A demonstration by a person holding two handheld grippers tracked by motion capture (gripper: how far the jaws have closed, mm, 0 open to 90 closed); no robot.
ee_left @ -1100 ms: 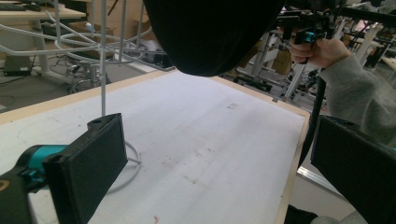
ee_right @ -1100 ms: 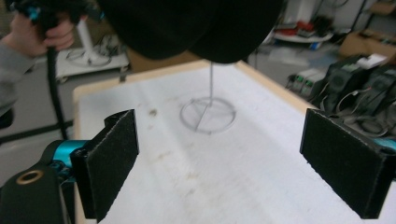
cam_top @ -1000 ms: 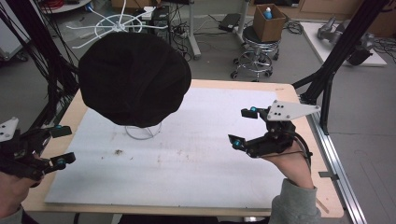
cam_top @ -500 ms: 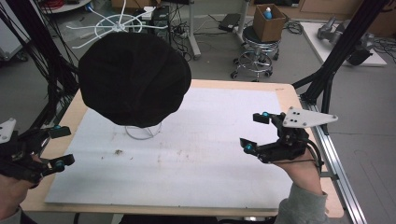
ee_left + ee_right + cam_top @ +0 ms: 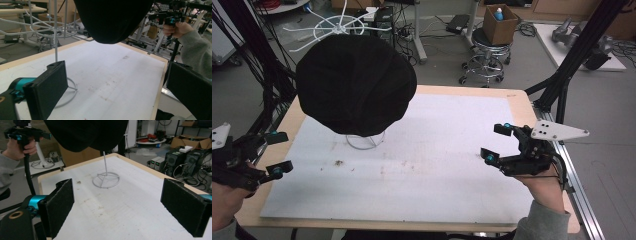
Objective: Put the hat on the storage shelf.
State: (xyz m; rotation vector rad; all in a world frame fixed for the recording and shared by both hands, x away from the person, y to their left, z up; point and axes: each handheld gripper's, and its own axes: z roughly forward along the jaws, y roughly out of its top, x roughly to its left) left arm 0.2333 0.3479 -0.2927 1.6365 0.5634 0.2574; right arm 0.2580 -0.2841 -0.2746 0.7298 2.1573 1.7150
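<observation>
A black hat (image 5: 356,82) sits on a white wire stand whose ring base (image 5: 365,141) rests on the white mat (image 5: 437,170) at the back left of the table. My left gripper (image 5: 279,152) hovers at the table's left edge, open, nothing between its pads (image 5: 47,86); the hat (image 5: 112,20) hangs ahead of it. My right gripper (image 5: 496,142) is over the mat's right side, open and holding nothing, facing the stand's ring (image 5: 106,180) and the hat (image 5: 87,132). Each gripper view catches the other gripper far off: the right gripper (image 5: 166,18), the left gripper (image 5: 25,133).
Black frame legs (image 5: 572,65) rise beside the table's right back corner, and a metal rail (image 5: 584,205) runs along its right edge. Behind the table stand a stool with a cardboard box (image 5: 499,22) and a white wire rack (image 5: 337,25).
My right gripper has drifted rightward and a little nearer the table's front edge, still open. The left gripper and the hat have stayed put.
</observation>
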